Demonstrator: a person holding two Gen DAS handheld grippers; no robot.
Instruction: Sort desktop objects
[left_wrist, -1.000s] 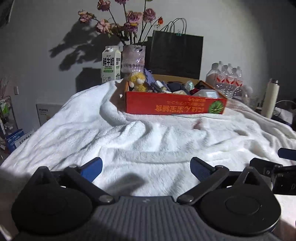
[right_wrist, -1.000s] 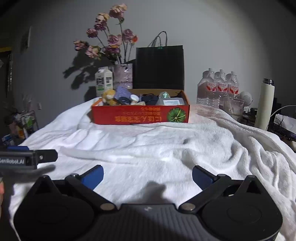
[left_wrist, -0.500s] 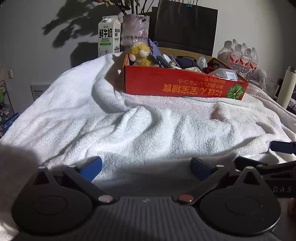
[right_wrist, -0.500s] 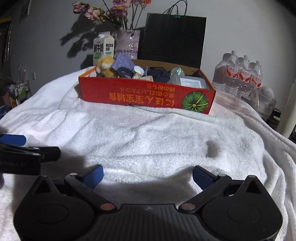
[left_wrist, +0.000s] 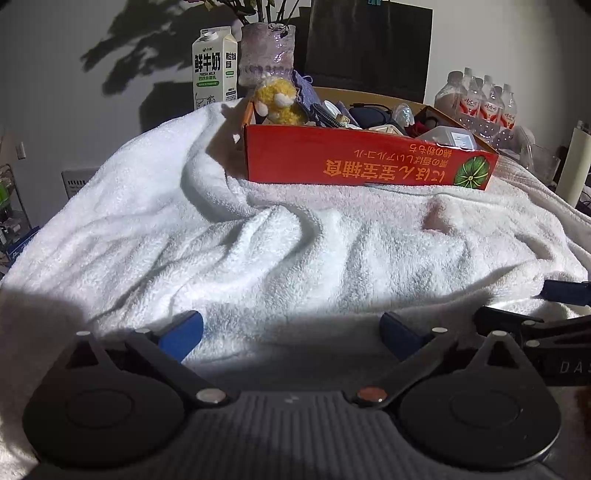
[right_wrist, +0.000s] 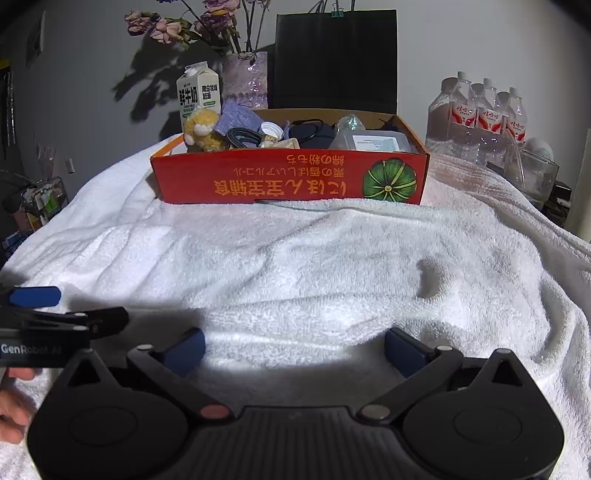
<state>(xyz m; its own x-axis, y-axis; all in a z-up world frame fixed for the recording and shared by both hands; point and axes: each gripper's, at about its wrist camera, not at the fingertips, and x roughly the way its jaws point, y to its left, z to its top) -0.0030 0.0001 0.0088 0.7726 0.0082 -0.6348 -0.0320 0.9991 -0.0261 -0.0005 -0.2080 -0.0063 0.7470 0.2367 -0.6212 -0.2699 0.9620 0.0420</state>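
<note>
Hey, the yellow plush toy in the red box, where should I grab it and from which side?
Grip the yellow plush toy around its rounded body, coming from above: it sticks up over the red box wall at the left end, and that wall blocks a frontal approach.

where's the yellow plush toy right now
The plush toy sits in the red box's far left corner, in front of the milk carton.
</note>
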